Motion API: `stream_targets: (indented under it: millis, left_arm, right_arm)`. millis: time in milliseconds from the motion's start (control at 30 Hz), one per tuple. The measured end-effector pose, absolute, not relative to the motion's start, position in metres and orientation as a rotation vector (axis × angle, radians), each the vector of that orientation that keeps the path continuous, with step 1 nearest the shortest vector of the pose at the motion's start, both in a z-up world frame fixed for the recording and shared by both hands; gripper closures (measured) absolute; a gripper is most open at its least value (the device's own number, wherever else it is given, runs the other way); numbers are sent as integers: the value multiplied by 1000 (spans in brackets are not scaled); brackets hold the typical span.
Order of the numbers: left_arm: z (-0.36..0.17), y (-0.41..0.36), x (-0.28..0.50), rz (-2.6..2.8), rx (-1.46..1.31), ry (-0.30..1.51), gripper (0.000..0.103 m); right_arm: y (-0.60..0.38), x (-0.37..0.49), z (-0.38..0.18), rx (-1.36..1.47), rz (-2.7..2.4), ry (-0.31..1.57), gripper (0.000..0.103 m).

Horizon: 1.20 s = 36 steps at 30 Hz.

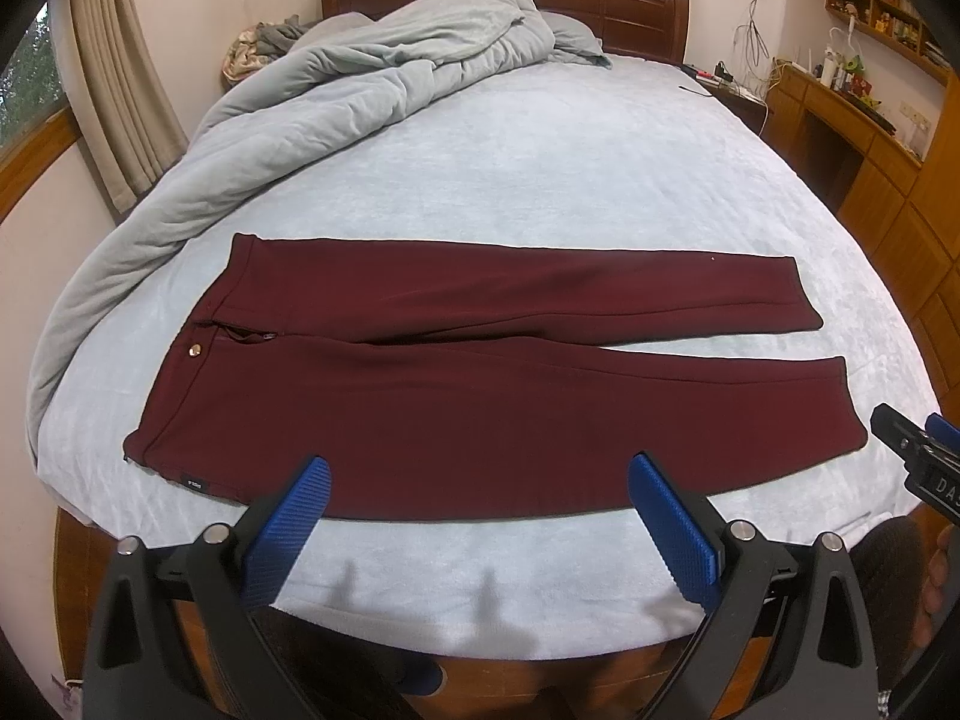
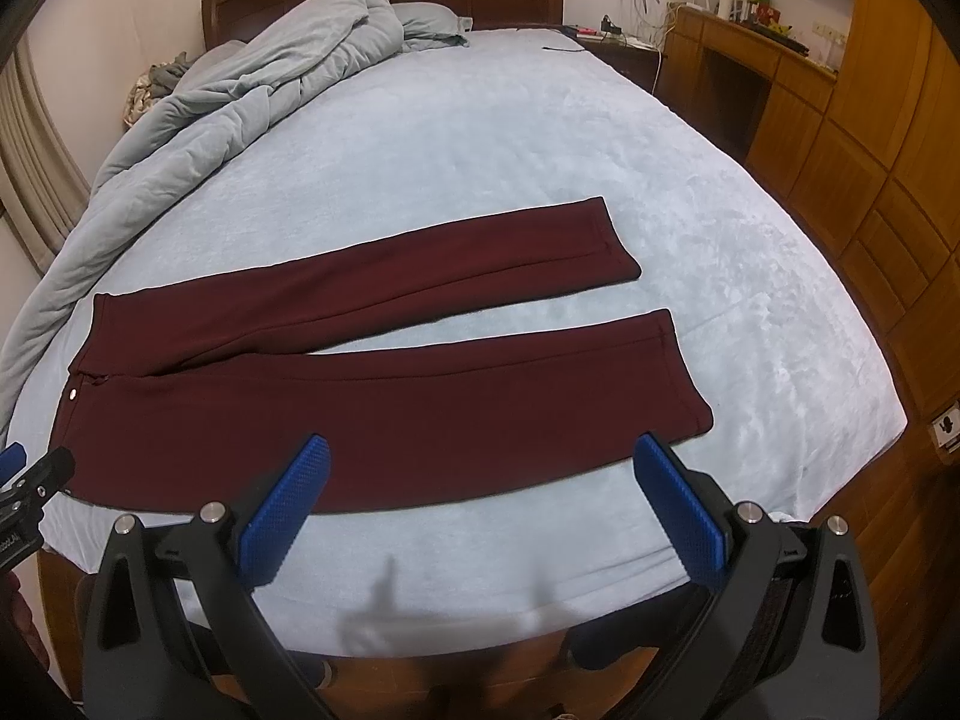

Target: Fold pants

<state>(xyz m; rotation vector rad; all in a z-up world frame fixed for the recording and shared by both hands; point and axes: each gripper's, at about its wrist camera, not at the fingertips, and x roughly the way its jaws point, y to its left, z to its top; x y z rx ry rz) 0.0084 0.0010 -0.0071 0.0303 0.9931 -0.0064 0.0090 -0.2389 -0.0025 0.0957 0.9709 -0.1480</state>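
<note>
maroon pants [image 1: 480, 408] lie flat and unfolded on the bed [image 1: 540, 180], legs apart. left gripper [image 1: 480, 474] and right gripper [image 2: 480, 450] hover at the pants' near edge, fingers [image 2: 288, 504] spread wide, empty.

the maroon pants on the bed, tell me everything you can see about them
The pants are dark maroon, in a thick, smooth-looking fabric. They lie flat and unfolded across the near part of the light blue bed sheet, waistband to the left, both legs stretched right with a narrow gap of sheet between them. A round metal button sits at the waist beside an open zipper, and a small dark label is near the front waist corner. Only the sheet touches them; the open left gripper and right gripper hover at the near edge.
</note>
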Motion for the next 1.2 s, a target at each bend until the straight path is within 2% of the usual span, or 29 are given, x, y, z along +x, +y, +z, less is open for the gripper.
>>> stream_targets:
  millis: [733,1033,1200]
  left_arm:
    - [-13,1,15,-6,35,1007,4]
    - [-34,-6,79,-23,-41,983,4]
    - [-56,-33,142,-56,-44,968,4]
  right_arm:
    - [-247,19,-5,122,-111,952,2]
    - [-335,122,-23,153,-113,974,2]
    - [-410,228,-84,113,-145,1080,3]
